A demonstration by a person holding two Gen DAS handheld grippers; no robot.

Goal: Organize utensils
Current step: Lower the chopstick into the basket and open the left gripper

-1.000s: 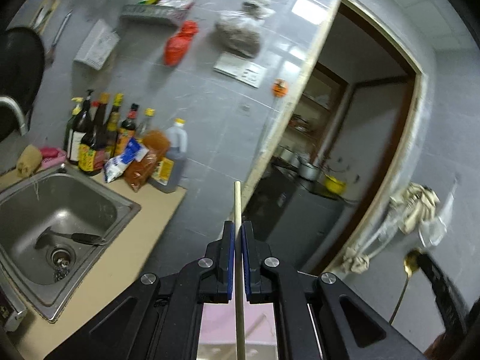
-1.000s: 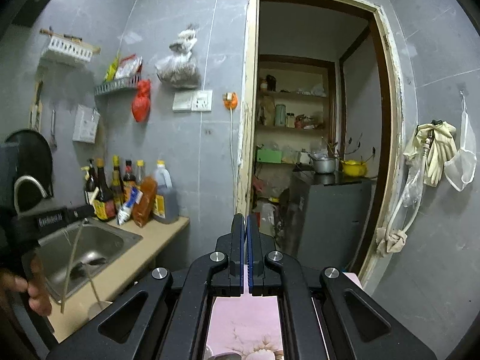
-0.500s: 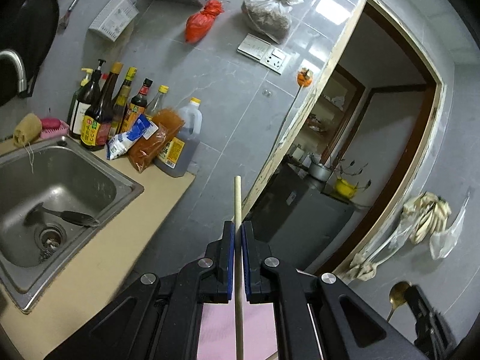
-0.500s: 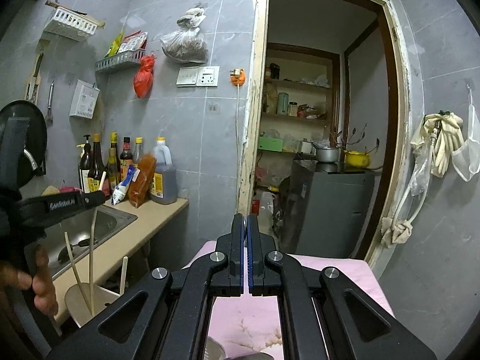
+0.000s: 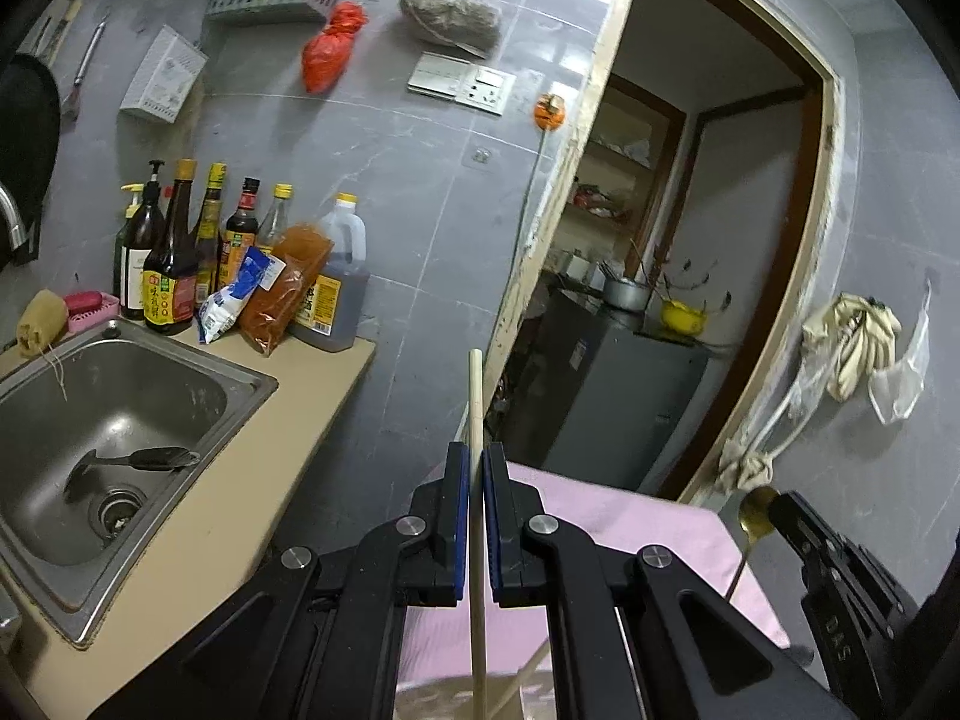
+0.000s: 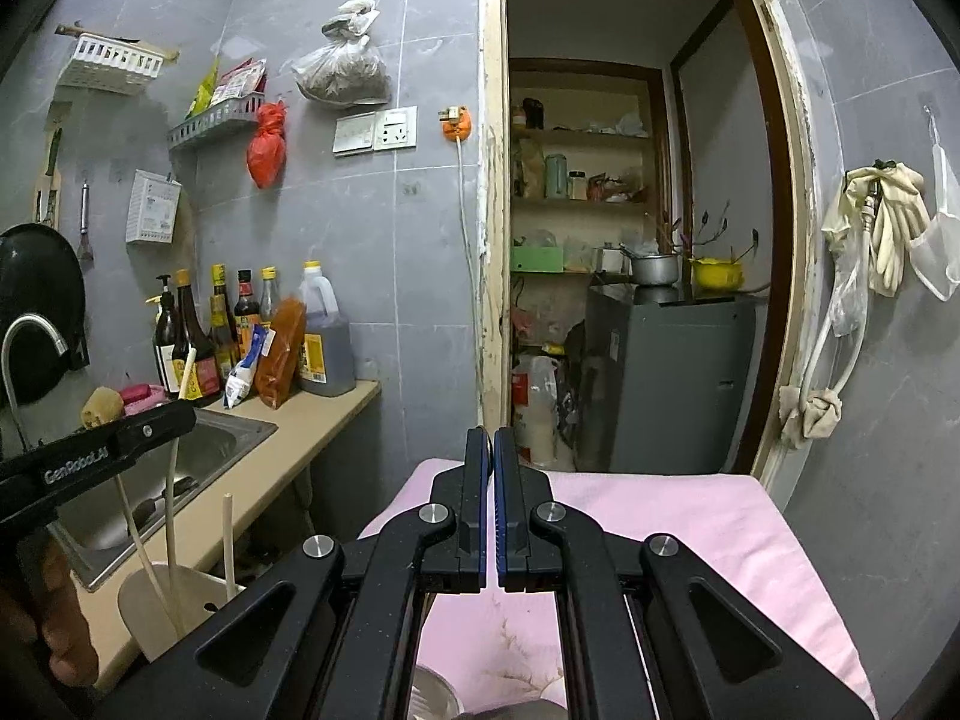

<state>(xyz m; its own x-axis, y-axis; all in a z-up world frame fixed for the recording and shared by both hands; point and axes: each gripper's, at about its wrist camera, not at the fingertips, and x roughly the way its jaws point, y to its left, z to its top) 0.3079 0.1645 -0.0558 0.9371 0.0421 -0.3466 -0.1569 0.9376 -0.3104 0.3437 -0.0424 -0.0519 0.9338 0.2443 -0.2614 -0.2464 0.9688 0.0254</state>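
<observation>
Pink table cloth (image 6: 690, 516) below, left gripper (image 5: 472, 468) pinching a chopstick (image 5: 476, 408) upright, right gripper (image 6: 493, 450) clamped on a gold spoon (image 5: 753, 519).

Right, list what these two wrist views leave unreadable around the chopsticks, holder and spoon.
- Chopstick, left wrist view: its lower end runs off the bottom edge, so where it ends is unseen.
- Holder, right wrist view: the right gripper body covers part of it, so its contents cannot be counted.
- Spoon, left wrist view: only the bowl and a thin stem show; the right gripper hides the rest.
- Right gripper, own view: the fingers stand nearly together, but nothing between them can be made out.
</observation>
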